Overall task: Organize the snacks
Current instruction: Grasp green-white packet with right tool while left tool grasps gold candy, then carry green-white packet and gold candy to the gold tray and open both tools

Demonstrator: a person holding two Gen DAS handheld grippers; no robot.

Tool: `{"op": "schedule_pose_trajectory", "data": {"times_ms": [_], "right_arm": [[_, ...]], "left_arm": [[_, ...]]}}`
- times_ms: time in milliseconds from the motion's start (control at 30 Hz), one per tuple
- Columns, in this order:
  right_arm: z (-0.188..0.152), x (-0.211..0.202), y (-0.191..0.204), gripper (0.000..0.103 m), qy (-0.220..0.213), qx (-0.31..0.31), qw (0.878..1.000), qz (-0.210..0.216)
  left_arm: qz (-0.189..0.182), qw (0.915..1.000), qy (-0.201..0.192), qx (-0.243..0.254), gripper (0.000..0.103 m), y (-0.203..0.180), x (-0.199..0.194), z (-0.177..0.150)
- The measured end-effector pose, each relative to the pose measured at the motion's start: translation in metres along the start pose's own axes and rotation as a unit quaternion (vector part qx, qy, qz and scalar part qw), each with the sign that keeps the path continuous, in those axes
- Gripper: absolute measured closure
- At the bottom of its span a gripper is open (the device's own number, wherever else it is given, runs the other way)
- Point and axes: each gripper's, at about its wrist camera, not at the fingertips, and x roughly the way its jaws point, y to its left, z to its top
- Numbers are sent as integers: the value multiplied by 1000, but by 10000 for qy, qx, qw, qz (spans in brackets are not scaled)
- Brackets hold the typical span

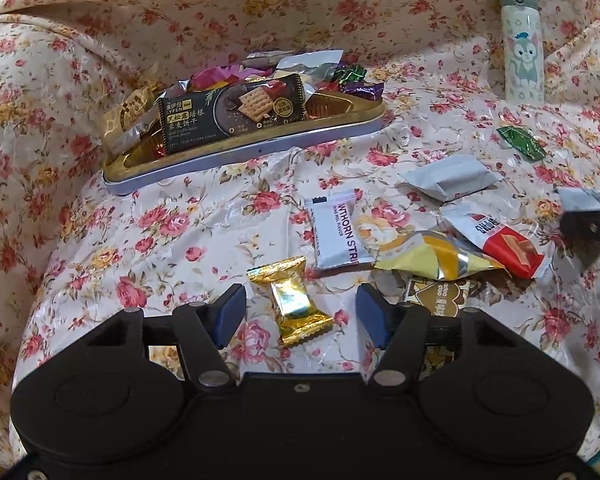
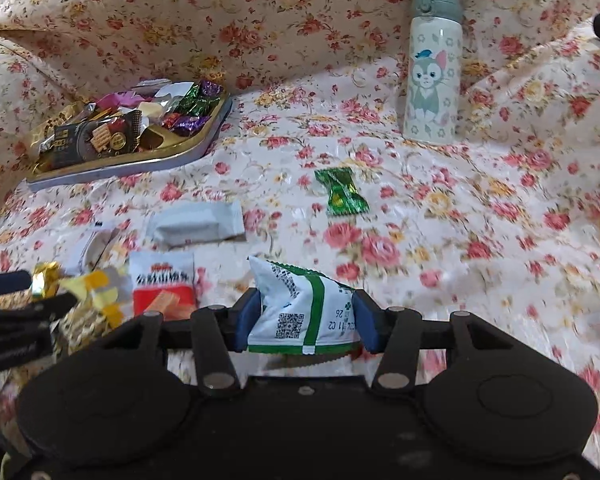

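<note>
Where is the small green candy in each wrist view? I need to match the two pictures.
Left wrist: green candy far right, below the cat bottle.
Right wrist: green candy centre, on the cloth left of and below the cat bottle.
Shared landmark: the gold tray.

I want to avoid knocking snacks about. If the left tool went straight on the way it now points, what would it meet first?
Probably the gold candy, which lies on the cloth between the open fingers of the left tool. Beyond it comes the white hawthorn strip packet; depth is hard to judge.
</note>
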Motion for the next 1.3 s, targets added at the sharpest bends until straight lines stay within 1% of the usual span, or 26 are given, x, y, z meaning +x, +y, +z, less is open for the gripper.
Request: {"op": "schedule_pose_trajectory", "data": {"times_ms": [100, 167, 267, 367, 467, 533, 600, 633, 667, 833, 933, 1133, 1300], "right_arm": [[-7, -7, 0, 50, 33, -7, 10000, -35], [-10, -7, 1, 50, 74, -54, 9999, -83], [-14, -4, 1, 50, 136, -43, 9998, -135], [-14, -3, 2, 50, 122, -45, 9998, -149], [-14, -2, 3, 49, 116, -60, 9998, -167], [-15, -2, 4, 49, 111, -79, 9997, -181], [-15, -2, 5, 49, 96, -113, 9997, -200], [-16, -2, 5, 49, 96, -121, 9997, -202], [-16, -2, 5, 49, 96, -118, 9997, -200], [-15, -7, 4, 51, 58, -52, 9998, -193], [-16, -12, 4, 51, 26, -51, 9998, -175], [-17, -33, 6, 51, -128, -100, 9998, -142], [-21, -59, 7, 51, -226, -138, 9996, -22]], "left_arm": [[-50, 10000, 34, -22, 39, 1, 2, 2], [-161, 9997, 75, -171, 39, 6, 4, 3], [-406, 9975, 178, -548, 39, 17, 7, 4], [-477, 9967, 196, -629, 41, 20, 8, 4], [-400, 9973, 134, -596, 52, 18, 6, 3], [-428, 9971, 114, -615, 67, 17, 5, 3], [-470, 9966, 133, -666, 70, 19, 5, 4], [-486, 9965, 138, -673, 74, 19, 5, 4], [-485, 9965, 142, -665, 76, 20, 5, 5], [-558, 9957, 178, -717, 76, 22, -1, 5], [-534, 9960, 137, -703, 76, 22, -9, 5], [-525, 9965, 56, -642, 76, 21, -34, 5], [-552, 9965, 31, -633, 76, 19, -61, 1]]}}
